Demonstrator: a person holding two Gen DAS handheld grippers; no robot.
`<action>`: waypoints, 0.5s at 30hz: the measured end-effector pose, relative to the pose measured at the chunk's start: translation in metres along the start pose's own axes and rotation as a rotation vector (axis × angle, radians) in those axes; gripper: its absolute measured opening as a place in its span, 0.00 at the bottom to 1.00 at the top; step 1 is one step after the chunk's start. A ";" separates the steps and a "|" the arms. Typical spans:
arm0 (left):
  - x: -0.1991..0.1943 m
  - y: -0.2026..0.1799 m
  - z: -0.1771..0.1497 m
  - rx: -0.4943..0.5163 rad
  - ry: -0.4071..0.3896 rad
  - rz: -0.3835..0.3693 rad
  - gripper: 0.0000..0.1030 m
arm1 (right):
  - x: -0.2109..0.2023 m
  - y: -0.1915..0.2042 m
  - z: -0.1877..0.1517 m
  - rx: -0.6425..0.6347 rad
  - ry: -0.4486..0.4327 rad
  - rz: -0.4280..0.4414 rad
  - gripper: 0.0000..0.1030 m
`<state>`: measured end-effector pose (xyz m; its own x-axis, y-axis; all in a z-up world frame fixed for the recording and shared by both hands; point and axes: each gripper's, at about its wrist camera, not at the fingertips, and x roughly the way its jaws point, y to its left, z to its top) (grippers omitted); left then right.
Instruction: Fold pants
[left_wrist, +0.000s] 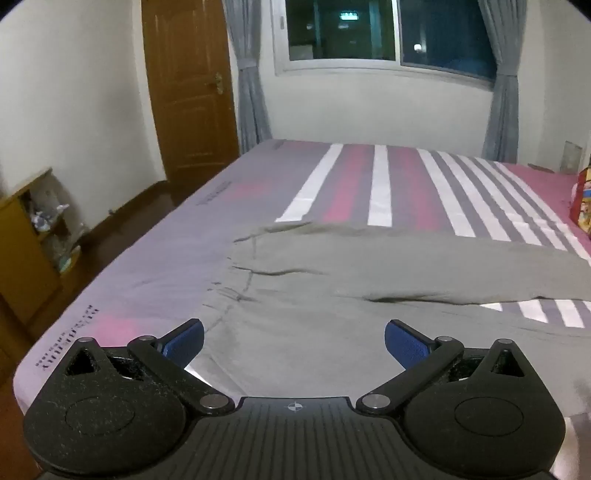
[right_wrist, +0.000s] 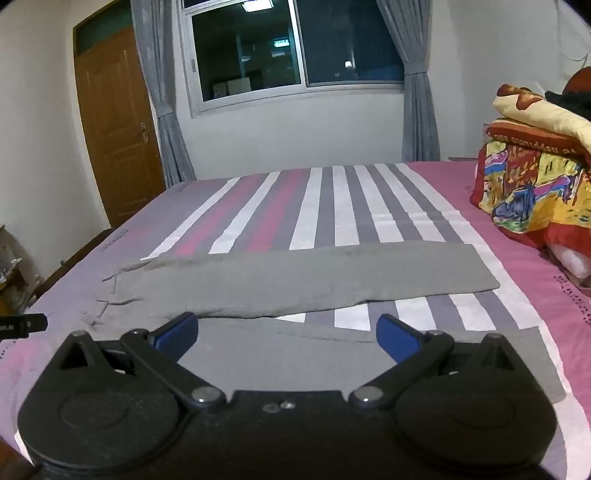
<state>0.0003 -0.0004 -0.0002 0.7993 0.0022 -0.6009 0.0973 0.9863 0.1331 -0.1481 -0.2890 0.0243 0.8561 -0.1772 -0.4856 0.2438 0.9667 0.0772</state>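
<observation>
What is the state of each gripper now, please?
Left gripper: open, holding nothing, above the grey pants.
Right gripper: open, holding nothing, above the same pants.

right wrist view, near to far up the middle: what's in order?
right gripper → near pant leg → strip of striped sheet → far pant leg → open striped sheet → wall → window
</observation>
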 end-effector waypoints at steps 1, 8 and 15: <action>0.000 -0.001 0.000 -0.004 0.008 0.004 1.00 | -0.001 0.000 0.000 -0.012 -0.003 0.006 1.00; -0.005 -0.004 0.001 -0.028 0.021 -0.036 1.00 | -0.013 0.004 0.001 -0.065 -0.017 -0.055 1.00; -0.005 -0.005 -0.005 -0.036 0.049 -0.061 1.00 | -0.017 0.012 0.012 -0.068 -0.021 -0.074 1.00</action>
<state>-0.0070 -0.0043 -0.0022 0.7623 -0.0508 -0.6452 0.1227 0.9902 0.0669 -0.1539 -0.2766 0.0443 0.8464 -0.2512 -0.4695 0.2757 0.9611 -0.0173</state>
